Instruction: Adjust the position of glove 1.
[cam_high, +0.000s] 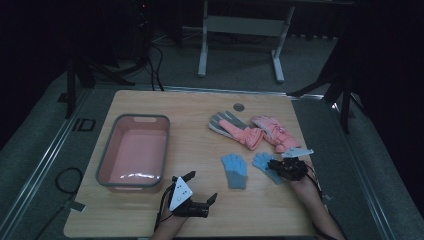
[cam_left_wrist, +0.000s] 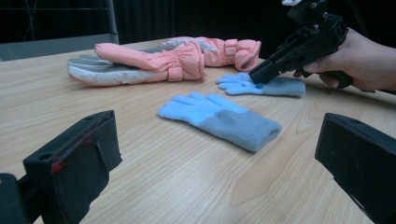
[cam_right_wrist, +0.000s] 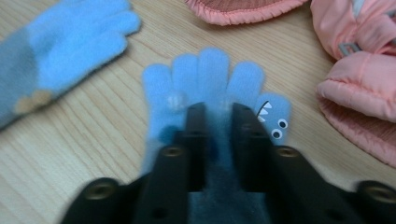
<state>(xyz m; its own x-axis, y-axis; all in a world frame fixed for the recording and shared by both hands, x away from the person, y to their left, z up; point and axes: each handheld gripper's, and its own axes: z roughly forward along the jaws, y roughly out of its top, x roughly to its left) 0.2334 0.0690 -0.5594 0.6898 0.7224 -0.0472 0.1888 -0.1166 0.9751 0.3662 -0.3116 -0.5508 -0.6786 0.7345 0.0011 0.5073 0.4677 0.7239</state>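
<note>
Glove (cam_right_wrist: 205, 88), blue, lies flat on the table (cam_high: 200, 107) beside its twin (cam_high: 234, 170), below the pink mittens (cam_high: 255, 131) and right of the bin (cam_high: 134, 150). Right gripper (cam_right_wrist: 214, 116) pinches its palm; left gripper (cam_high: 200, 190) gapes, holding nothing.

We see bare wood along the near edge of the table (cam_high: 130, 220) and between the pink bin (cam_high: 134, 150) and the left blue glove (cam_high: 234, 170): open passage. On the right, the right blue glove (cam_high: 265, 166) lies just beside the pink mittens (cam_high: 260, 131), so approach there is crowded. The far table strip is free.
</note>
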